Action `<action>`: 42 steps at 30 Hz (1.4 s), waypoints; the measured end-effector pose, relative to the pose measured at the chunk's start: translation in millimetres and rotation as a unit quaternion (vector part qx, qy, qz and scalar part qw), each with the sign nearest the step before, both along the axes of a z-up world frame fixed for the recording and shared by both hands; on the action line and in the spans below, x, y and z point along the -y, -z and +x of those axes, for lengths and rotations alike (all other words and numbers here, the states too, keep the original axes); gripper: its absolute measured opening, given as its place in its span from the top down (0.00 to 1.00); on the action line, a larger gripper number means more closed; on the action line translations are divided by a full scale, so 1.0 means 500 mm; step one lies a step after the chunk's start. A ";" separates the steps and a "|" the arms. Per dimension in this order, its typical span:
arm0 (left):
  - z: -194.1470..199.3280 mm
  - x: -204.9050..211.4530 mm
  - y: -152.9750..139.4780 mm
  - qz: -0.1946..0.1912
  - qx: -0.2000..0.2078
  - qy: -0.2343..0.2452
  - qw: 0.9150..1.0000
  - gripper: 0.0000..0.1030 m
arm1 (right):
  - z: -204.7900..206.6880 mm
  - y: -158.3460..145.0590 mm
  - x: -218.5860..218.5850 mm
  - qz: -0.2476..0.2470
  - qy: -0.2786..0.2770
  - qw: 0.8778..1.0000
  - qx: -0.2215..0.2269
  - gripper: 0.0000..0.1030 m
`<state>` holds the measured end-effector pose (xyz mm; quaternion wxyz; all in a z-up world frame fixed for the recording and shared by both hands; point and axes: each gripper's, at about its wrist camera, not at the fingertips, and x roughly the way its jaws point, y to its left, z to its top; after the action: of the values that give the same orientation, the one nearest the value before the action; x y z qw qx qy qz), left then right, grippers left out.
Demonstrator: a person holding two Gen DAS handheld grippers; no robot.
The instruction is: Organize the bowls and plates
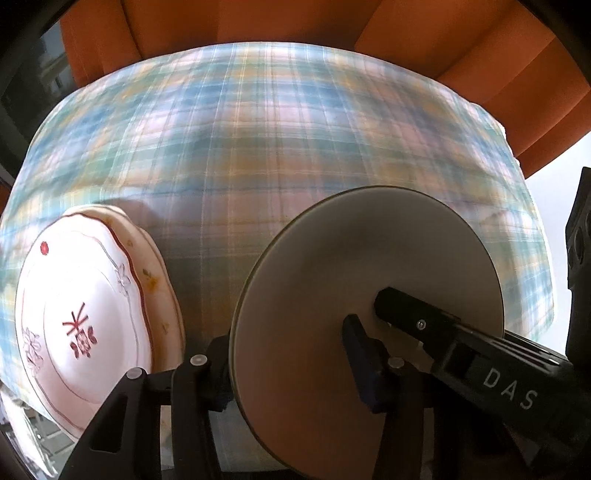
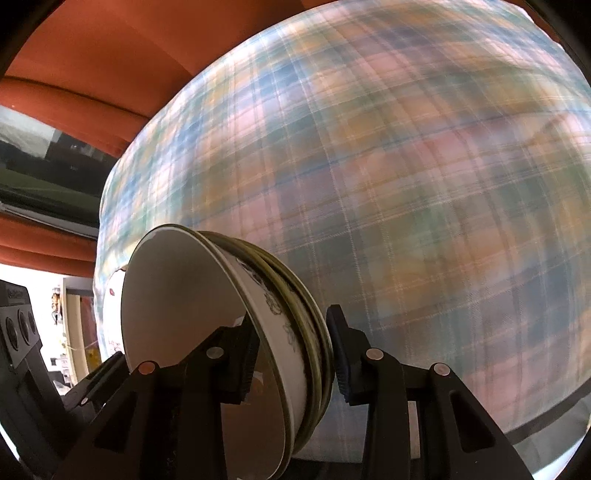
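A white bowl [image 1: 332, 266] is tilted on its edge above the plaid cloth, with my left gripper [image 1: 288, 343] shut on its near wall, one finger inside and one outside. In the right wrist view the same bowl [image 2: 177, 302] is the top of a nested stack with green-rimmed bowls [image 2: 314, 332] under it. My right gripper [image 2: 291, 332] is shut on this stack, its left pad inside the bowl and its right pad against the green rims. A finger [image 1: 406, 314] of the right gripper shows inside the bowl. Two scalloped flowered plates [image 1: 85, 314] lie stacked to the left.
The table is covered by a blue, pink and orange plaid cloth [image 1: 277, 147]. Orange upholstered seats [image 1: 240, 22] stand behind it. The cloth's right edge [image 1: 532, 229] drops off near the bowl. The left gripper's body [image 2: 18, 332] is at the far left of the right wrist view.
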<state>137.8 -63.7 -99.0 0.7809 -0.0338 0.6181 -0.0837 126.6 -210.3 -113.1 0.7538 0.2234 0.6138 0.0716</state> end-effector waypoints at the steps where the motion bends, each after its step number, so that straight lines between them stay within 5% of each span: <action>1: -0.005 0.002 -0.005 -0.002 0.004 -0.002 1.000 0.52 | -0.003 -0.007 0.001 -0.006 -0.006 1.000 0.002 0.63; 18: -0.062 -0.022 -0.094 0.010 0.054 -0.040 0.998 0.52 | -0.042 -0.104 -0.024 0.008 -0.039 0.998 0.055 0.63; 42: -0.093 -0.267 -0.147 -0.024 0.111 0.007 0.994 0.52 | -0.085 -0.169 -0.265 -0.043 -0.003 0.994 0.102 0.63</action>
<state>91.2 69.9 -25.7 0.8429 -0.0392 0.5259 -0.1072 84.0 -77.9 -28.6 0.8210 0.1801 0.5372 0.0701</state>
